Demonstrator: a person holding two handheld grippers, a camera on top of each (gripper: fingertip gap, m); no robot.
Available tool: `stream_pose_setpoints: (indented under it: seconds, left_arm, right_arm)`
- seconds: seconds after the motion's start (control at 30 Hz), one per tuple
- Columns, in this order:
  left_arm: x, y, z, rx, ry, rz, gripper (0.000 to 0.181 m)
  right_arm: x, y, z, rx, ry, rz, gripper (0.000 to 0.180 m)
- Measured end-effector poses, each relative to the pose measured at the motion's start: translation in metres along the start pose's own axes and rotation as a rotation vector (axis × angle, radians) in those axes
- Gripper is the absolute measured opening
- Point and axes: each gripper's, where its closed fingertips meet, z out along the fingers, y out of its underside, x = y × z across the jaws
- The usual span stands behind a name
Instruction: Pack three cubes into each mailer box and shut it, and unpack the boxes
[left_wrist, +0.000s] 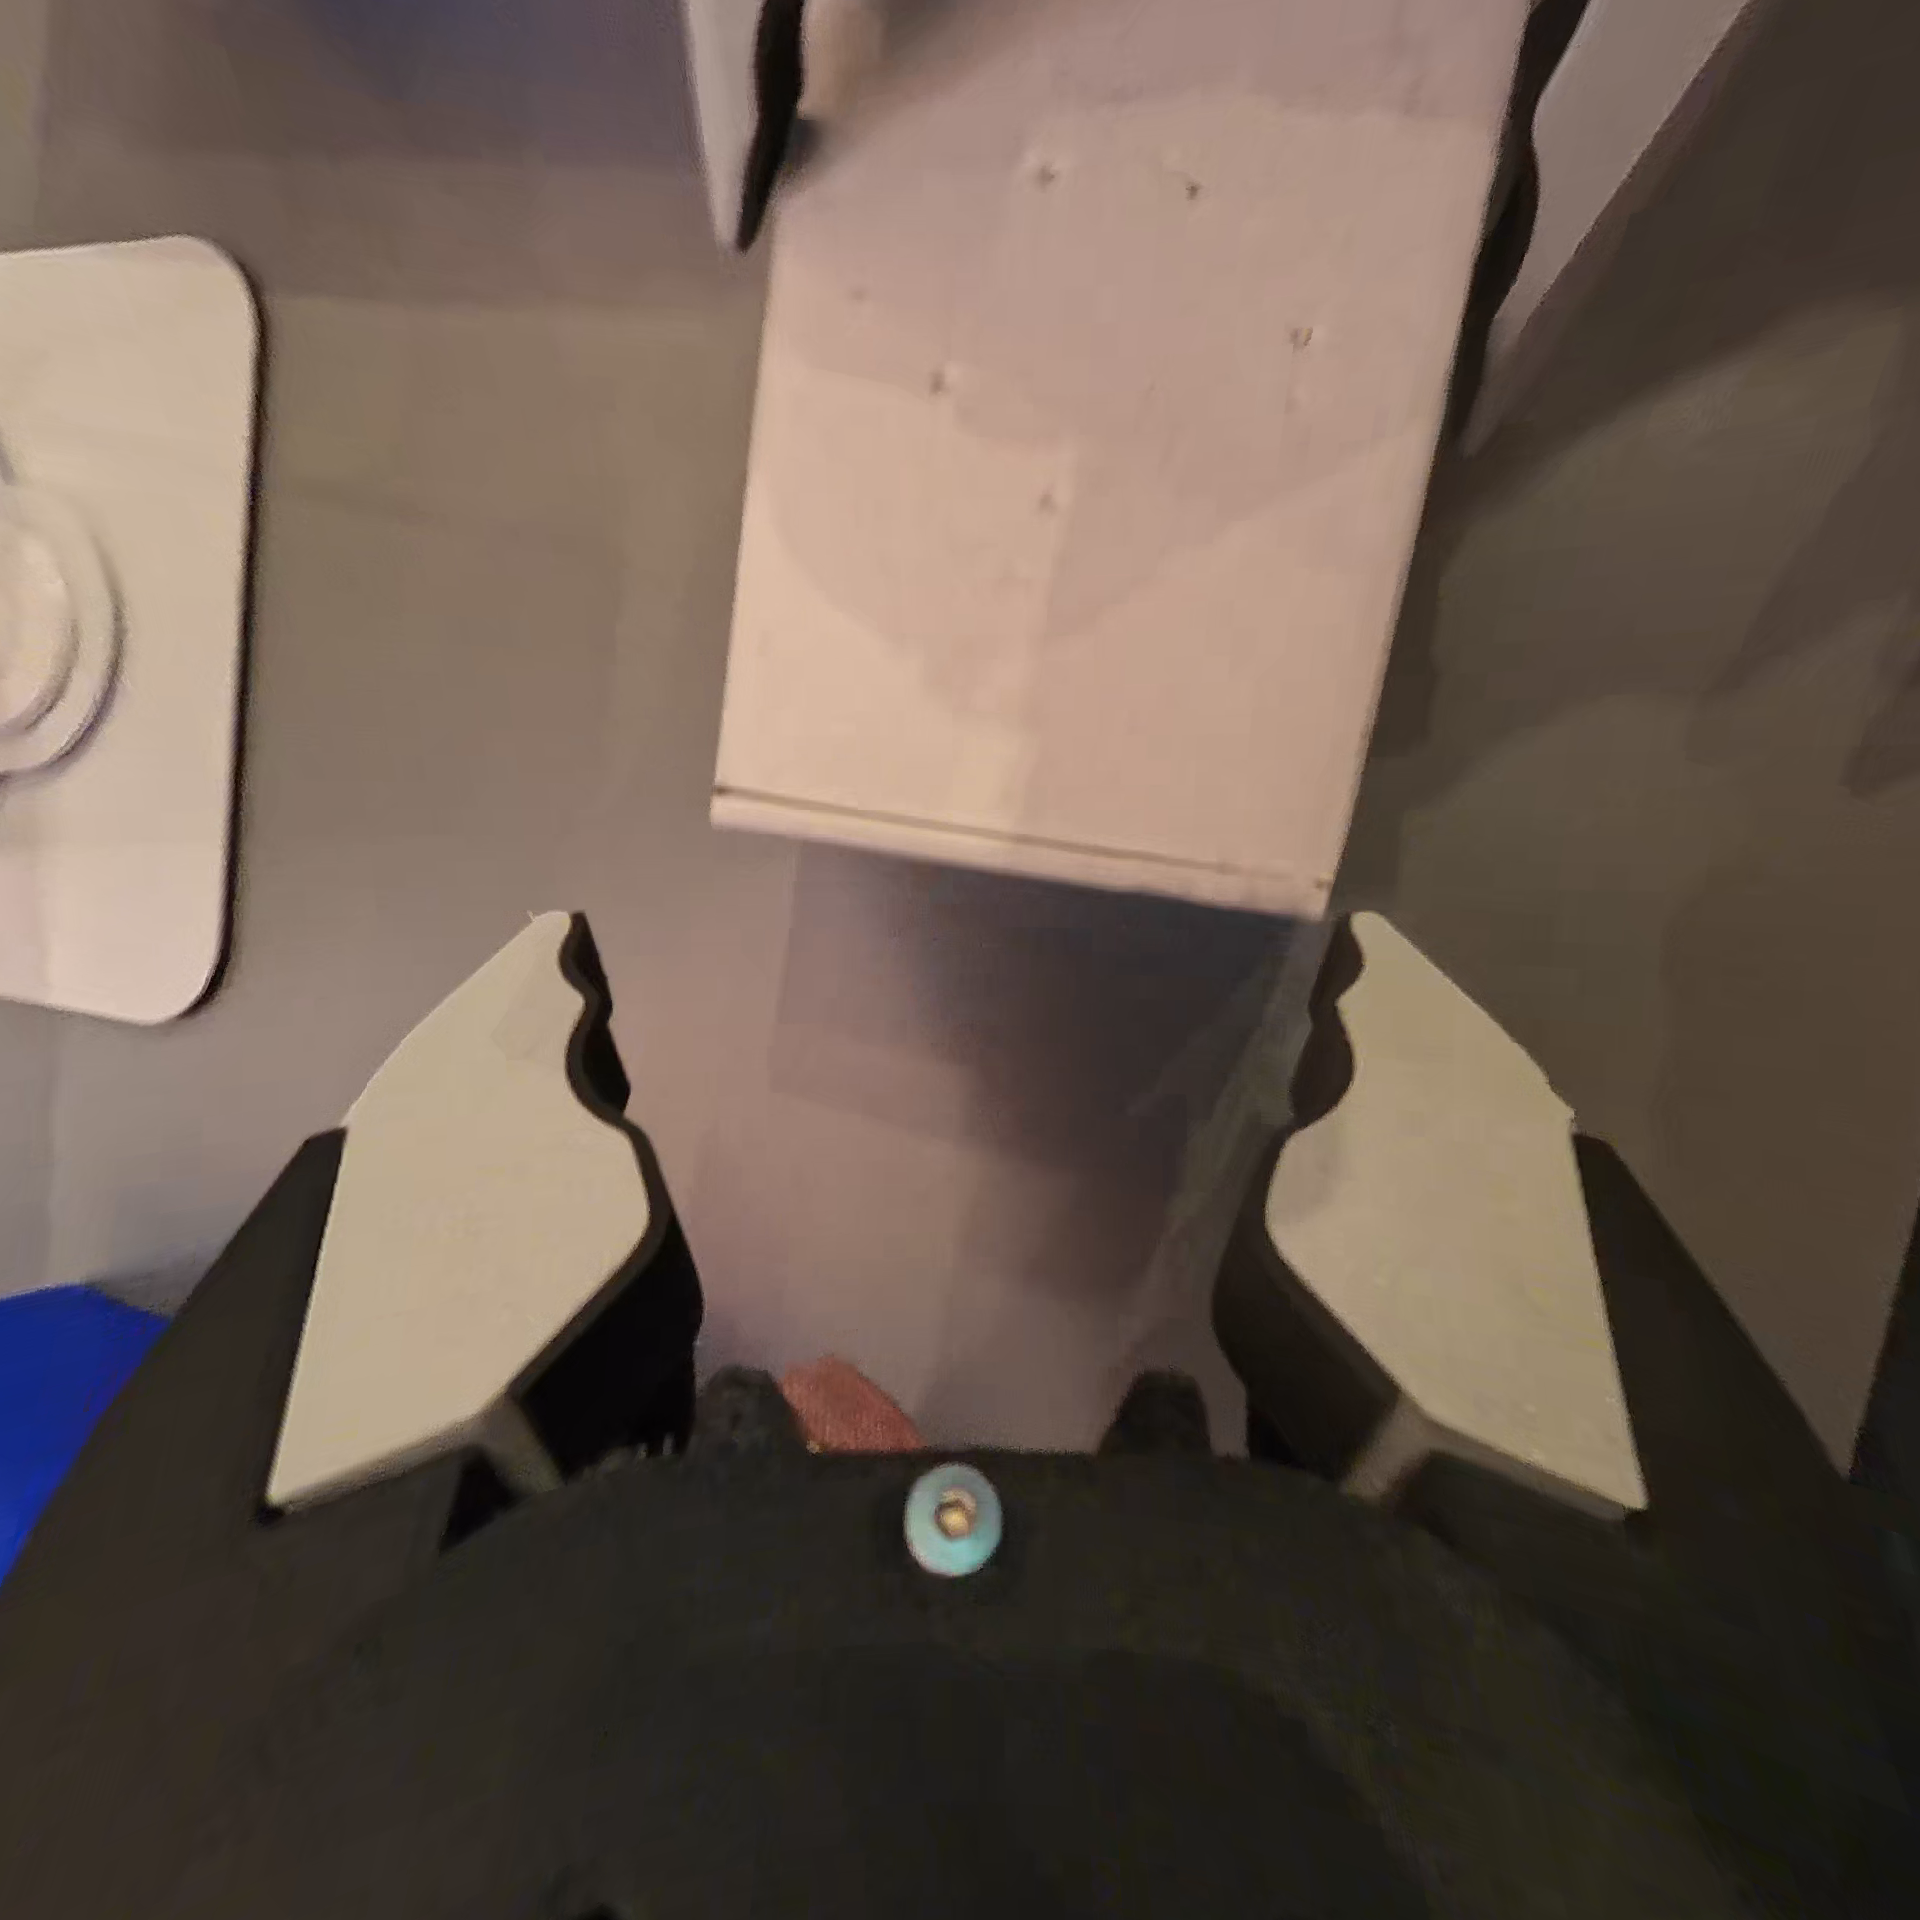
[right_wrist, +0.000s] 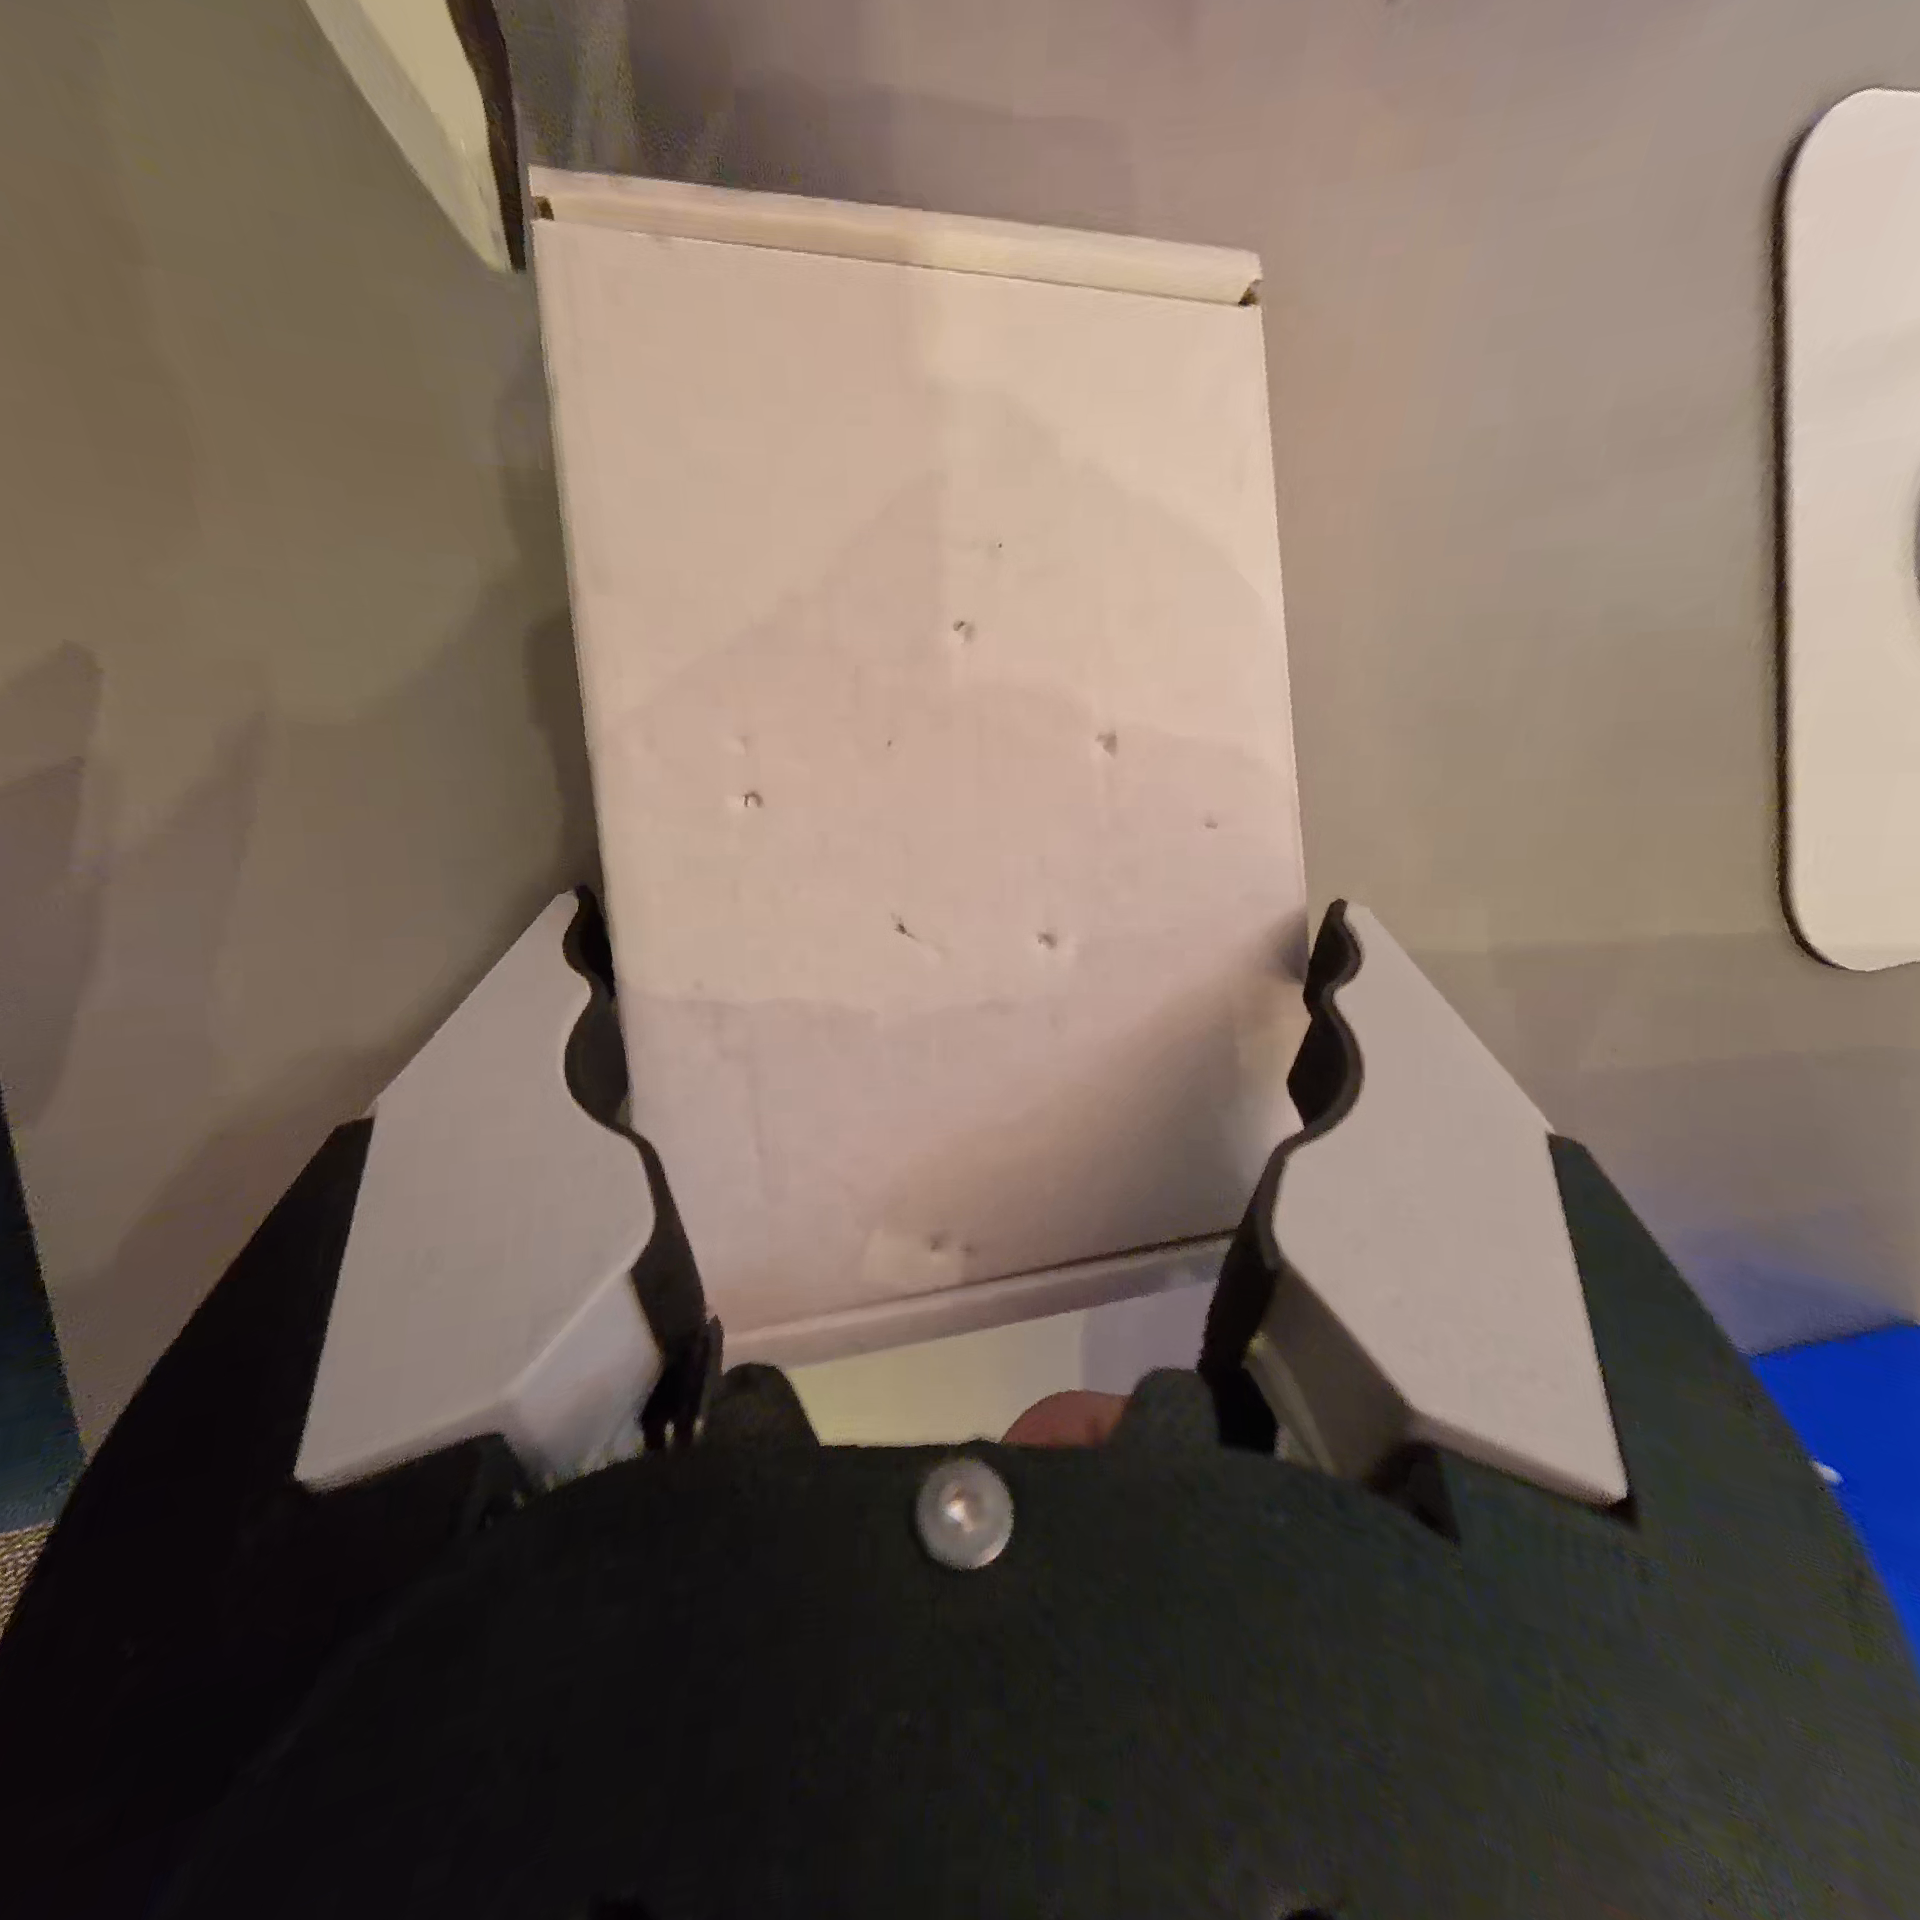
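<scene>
A white mailer box (right_wrist: 925, 748) is seen lid-down and shut, lying flat on the grey tabletop (right_wrist: 291, 623), its top panel marked with small dents. In the right wrist view the right tool (right_wrist: 961, 966) is placed astride the near end of the box: its fingers are spread apart and stand against the two long sides, at about 9 and 3 o'clock of the box's near half. Whether the pads actually press the cardboard cannot be told, though the fit looks close.

In the left wrist view the same box (left_wrist: 1081, 499) is seen from its opposite end, lying toward 12 o'clock. The left tool (left_wrist: 961, 966) is held apart as well, with nothing between its fingers, and the box edge lies just beyond the fingertips, not touched. The right tool (left_wrist: 1143, 114) is seen at the far end of the box, its dark fingers flanking the sides.

A white rounded plate (left_wrist: 114, 623) lies on the tabletop at 9 o'clock in the left view, and something blue (left_wrist: 62, 1382) shows at the lower left corner. No cubes are visible in either view.

As to progress, this box appears closed, so it is judged either packed and shut already or waiting to be opened for unpacking; which of the two cannot be told. Other boxes are not shown, so the remaining count is unknown.
</scene>
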Motion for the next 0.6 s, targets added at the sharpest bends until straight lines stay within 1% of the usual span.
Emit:
stream_pose_setpoints:
  seconds: [0.1,0.2,0.27,0.37,0.47,0.53,0.6]
  left_arm:
    - [-0.003,-0.005,-0.019,0.081,-0.041,-0.055,0.122]
    - [0.002,-0.016,-0.033,0.16,-0.057,-0.094,0.12]
    - [0.002,-0.016,-0.036,0.179,-0.081,-0.104,0.118]
    - [0.009,-0.015,-0.032,0.203,-0.074,-0.128,0.116]
    - [0.016,-0.011,-0.022,0.19,-0.055,-0.134,0.116]
    - [0.018,-0.009,-0.018,0.18,-0.055,-0.122,0.116]
    - [0.02,-0.009,-0.014,0.173,-0.051,-0.121,0.116]
  right_arm:
    - [0.011,0.001,-0.023,0.012,0.02,0.01,0.129]
    - [0.033,0.002,-0.053,0.062,0.048,0.037,0.129]
    - [0.051,0.003,-0.079,0.092,0.075,0.037,0.128]
    - [0.096,0.013,-0.124,0.11,0.161,0.05,0.128]
    - [0.145,0.043,-0.16,0.063,0.246,0.035,0.127]
    - [0.174,0.074,-0.173,-0.001,0.284,0.032,0.127]
    - [0.199,0.108,-0.177,-0.083,0.304,0.034,0.127]
